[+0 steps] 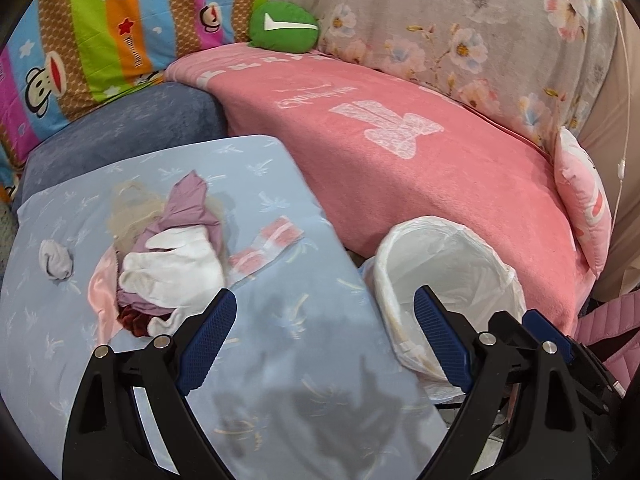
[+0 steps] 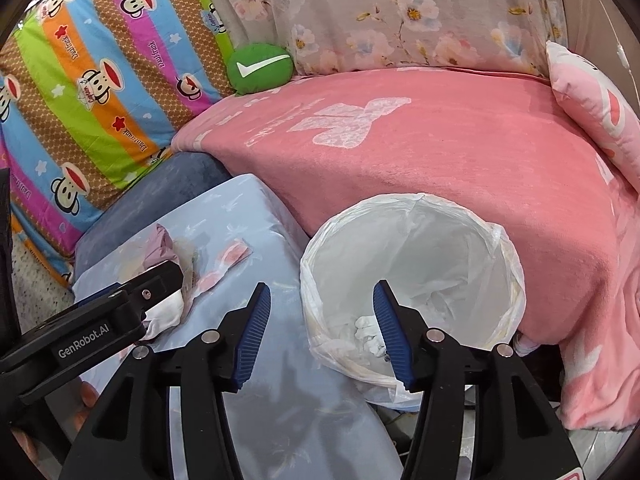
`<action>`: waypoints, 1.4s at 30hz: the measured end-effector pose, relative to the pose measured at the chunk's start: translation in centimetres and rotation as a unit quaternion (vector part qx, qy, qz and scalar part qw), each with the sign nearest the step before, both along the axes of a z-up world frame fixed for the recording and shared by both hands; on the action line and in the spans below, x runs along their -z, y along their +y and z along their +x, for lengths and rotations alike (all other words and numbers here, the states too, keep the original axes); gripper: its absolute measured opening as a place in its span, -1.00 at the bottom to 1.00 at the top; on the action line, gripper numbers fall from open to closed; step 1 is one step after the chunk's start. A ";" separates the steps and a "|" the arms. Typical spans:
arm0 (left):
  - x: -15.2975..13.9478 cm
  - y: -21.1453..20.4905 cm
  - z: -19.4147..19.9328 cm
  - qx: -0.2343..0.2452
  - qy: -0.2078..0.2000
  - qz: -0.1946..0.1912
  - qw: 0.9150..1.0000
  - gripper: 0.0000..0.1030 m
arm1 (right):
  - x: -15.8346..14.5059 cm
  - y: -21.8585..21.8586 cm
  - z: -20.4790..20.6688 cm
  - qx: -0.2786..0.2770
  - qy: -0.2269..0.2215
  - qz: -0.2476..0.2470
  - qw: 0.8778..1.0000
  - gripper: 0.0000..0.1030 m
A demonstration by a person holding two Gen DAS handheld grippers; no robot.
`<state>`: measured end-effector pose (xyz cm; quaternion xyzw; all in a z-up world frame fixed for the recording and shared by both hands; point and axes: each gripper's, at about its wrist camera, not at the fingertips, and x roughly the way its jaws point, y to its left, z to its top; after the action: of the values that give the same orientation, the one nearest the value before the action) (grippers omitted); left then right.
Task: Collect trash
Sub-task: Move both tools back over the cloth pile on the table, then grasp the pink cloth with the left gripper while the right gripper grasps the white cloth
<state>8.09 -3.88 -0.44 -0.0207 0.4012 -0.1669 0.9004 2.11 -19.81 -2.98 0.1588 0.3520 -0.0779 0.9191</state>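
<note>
A pile of trash lies on the light-blue cushion (image 1: 280,360): a white glove (image 1: 172,268), a purple wrapper (image 1: 188,208), a pink-and-white wrapper (image 1: 264,248) and a crumpled white tissue (image 1: 56,260) off to the left. My left gripper (image 1: 325,300) is open and empty, just short of the pile. The bin with a white liner (image 2: 412,248) stands to the right of the cushion, with crumpled white tissue (image 2: 366,330) at its bottom. My right gripper (image 2: 322,290) is open with nothing between its fingers. Its right finger hangs over the bin's mouth.
A pink blanket (image 2: 440,160) covers the sofa behind the bin. A striped monkey-print pillow (image 2: 92,92), a round green cushion (image 2: 260,68) and a floral cover (image 2: 400,12) stand at the back. A pink pillow (image 2: 592,104) sits far right. The left gripper's black housing (image 2: 80,340) crosses the lower left.
</note>
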 end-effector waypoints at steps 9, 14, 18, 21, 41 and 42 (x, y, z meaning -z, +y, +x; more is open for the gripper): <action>1.2 4.9 0.5 -0.056 0.013 0.002 0.998 0.68 | 0.3 3.7 1.5 -0.040 0.011 -0.009 0.999 0.04; 2.3 8.0 0.8 -0.091 0.028 0.000 0.995 0.68 | 0.7 6.2 2.4 -0.064 0.019 -0.015 0.998 0.05; 3.2 10.5 1.2 -0.118 0.042 -0.003 0.992 0.68 | 1.3 8.2 3.3 -0.085 0.027 -0.017 0.996 0.05; 4.1 12.6 1.7 -0.139 0.055 -0.003 0.989 0.68 | 1.8 9.7 4.1 -0.100 0.033 -0.016 0.994 0.05; 8.0 21.0 6.0 -0.225 0.109 -0.028 0.968 0.66 | 5.5 16.6 13.1 -0.149 0.063 0.018 0.987 0.15; 8.1 21.0 6.2 -0.225 0.110 -0.029 0.968 0.64 | 5.6 16.9 13.5 -0.149 0.064 0.017 0.987 0.15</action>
<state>14.30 17.17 -8.56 -0.1551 0.4780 0.0318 0.8640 15.64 -2.95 -8.53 0.1150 0.4314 0.0564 0.8930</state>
